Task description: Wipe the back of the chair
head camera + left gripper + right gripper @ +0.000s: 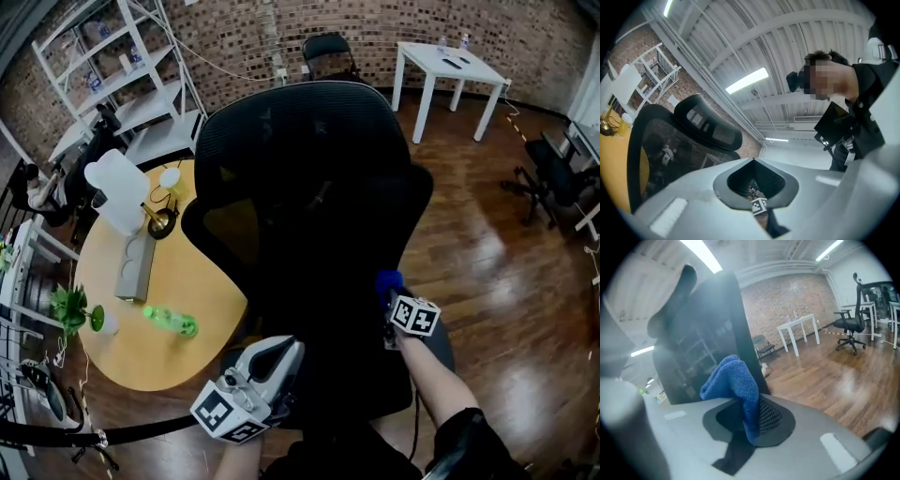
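A black mesh office chair (pixel 309 187) stands right in front of me with its back towards me. My right gripper (pixel 389 295) is shut on a blue cloth (pixel 387 281) at the lower right edge of the chair back. In the right gripper view the blue cloth (pixel 736 380) bunches out of the right gripper (pixel 745 413), just short of the chair back (pixel 708 348). My left gripper (pixel 277 356) hangs low at the left, behind the seat, shut and holding nothing. The left gripper (pixel 753 161) points upward past the chair (pixel 670 150) and its headrest (pixel 708 122).
A round yellow table (pixel 178 309) left of the chair carries a white jug (pixel 120 192), a grey box (pixel 134 267) and a green bottle (pixel 171 321). White shelves (pixel 122 75), a white table (pixel 450 66) and another black chair (pixel 553 178) stand farther off on the wood floor.
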`<state>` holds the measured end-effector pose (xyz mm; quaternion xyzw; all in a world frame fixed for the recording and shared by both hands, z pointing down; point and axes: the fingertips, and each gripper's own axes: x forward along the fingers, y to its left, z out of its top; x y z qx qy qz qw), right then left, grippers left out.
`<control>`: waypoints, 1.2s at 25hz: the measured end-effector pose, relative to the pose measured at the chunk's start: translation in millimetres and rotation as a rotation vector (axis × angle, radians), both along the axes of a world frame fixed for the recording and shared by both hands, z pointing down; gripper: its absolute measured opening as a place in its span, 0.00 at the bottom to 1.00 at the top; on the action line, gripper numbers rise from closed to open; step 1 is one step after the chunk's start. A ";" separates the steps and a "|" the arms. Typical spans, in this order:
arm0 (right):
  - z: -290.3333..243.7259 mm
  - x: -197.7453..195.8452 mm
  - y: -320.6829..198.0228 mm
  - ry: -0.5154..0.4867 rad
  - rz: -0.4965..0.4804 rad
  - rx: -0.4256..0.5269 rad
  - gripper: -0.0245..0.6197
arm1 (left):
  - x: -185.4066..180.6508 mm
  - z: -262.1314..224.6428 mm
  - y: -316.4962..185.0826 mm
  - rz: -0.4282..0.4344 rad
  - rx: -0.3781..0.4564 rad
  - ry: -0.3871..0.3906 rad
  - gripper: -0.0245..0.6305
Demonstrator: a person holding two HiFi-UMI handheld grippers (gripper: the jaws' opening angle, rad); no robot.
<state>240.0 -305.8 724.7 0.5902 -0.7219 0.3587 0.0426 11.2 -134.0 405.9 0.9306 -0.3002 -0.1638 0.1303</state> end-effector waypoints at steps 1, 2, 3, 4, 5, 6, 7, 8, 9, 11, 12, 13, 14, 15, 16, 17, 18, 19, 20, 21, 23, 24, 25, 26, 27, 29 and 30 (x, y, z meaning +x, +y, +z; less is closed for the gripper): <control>-26.1 4.3 -0.8 -0.020 0.002 0.073 0.12 | 0.3 -3.2 4.1 0.010 0.008 0.001 0.03; -54.4 7.2 1.0 -0.048 -0.006 0.146 0.12 | 0.1 -6.4 8.5 0.019 0.012 0.009 0.03; -84.3 8.5 6.1 -0.083 -0.022 0.218 0.12 | -0.4 -9.8 12.8 0.025 0.011 0.025 0.03; -115.0 8.6 14.4 -0.121 -0.044 0.286 0.12 | -1.0 -14.0 16.4 0.031 0.006 0.051 0.03; -145.7 8.4 25.2 -0.161 -0.065 0.350 0.12 | -1.1 -19.5 19.0 0.037 0.000 0.084 0.03; -175.5 7.7 37.7 -0.200 -0.085 0.410 0.12 | -0.1 -26.2 21.2 0.045 -0.003 0.117 0.03; -203.6 5.7 52.2 -0.239 -0.105 0.464 0.12 | 2.3 -33.1 24.2 0.054 0.000 0.138 0.03; -228.9 2.1 68.6 -0.275 -0.126 0.513 0.12 | 5.4 -39.3 28.7 0.064 0.010 0.146 0.03; -251.7 -3.5 86.5 -0.308 -0.148 0.557 0.12 | 8.5 -44.6 34.3 0.076 0.022 0.145 0.03; -295.4 -22.1 122.7 -0.371 -0.214 0.653 0.12 | 12.8 -54.9 45.6 0.101 0.041 0.158 0.03; -315.3 -32.8 139.5 -0.396 -0.251 0.698 0.12 | 14.0 -60.3 50.2 0.113 0.050 0.172 0.03; -333.3 -43.7 155.5 -0.414 -0.287 0.740 0.12 | 14.8 -64.8 54.5 0.121 0.060 0.183 0.03; -349.3 -54.6 170.9 -0.430 -0.323 0.777 0.12 | 15.4 -68.1 59.3 0.127 0.070 0.186 0.03; -362.6 -64.3 185.7 -0.446 -0.354 0.808 0.12 | 15.7 -70.6 64.3 0.130 0.080 0.185 0.03; -373.7 -72.4 199.4 -0.464 -0.381 0.835 0.12 | 15.7 -73.1 69.3 0.132 0.089 0.184 0.03; -383.1 -79.0 211.9 -0.480 -0.405 0.858 0.12 | 15.7 -76.0 74.0 0.134 0.099 0.183 0.03; -391.5 -84.2 223.0 -0.491 -0.426 0.878 0.12 | 15.9 -79.1 78.2 0.134 0.113 0.177 0.03; -398.8 -88.4 232.6 -0.500 -0.444 0.895 0.12 | 16.5 -82.2 81.8 0.133 0.128 0.167 0.03; -404.7 -92.1 240.7 -0.506 -0.460 0.909 0.12 | 16.8 -85.0 85.0 0.133 0.141 0.159 0.03; -408.8 -95.5 247.2 -0.507 -0.474 0.920 0.12 | 16.2 -88.0 87.8 0.134 0.151 0.160 0.03; -411.4 -102.0 254.6 -0.483 -0.499 0.929 0.12 | 12.3 -94.4 91.4 0.135 0.160 0.182 0.03; -411.0 -104.8 256.0 -0.465 -0.510 0.928 0.12 | 10.0 -96.7 92.2 0.132 0.163 0.191 0.03; -410.7 -106.8 256.6 -0.455 -0.518 0.926 0.12 | 8.0 -98.0 92.8 0.126 0.165 0.193 0.03; -410.6 -107.7 256.8 -0.454 -0.522 0.924 0.12 | 6.3 -98.3 93.3 0.118 0.166 0.191 0.03; -411.0 -107.6 257.0 -0.461 -0.522 0.925 0.12 | 4.7 -98.0 94.0 0.112 0.166 0.189 0.03; -413.1 -106.2 257.4 -0.488 -0.516 0.931 0.12 | 2.3 -96.8 95.3 0.104 0.163 0.186 0.03; -414.4 -106.2 257.4 -0.498 -0.513 0.934 0.12 | 1.5 -96.4 95.6 0.102 0.162 0.184 0.03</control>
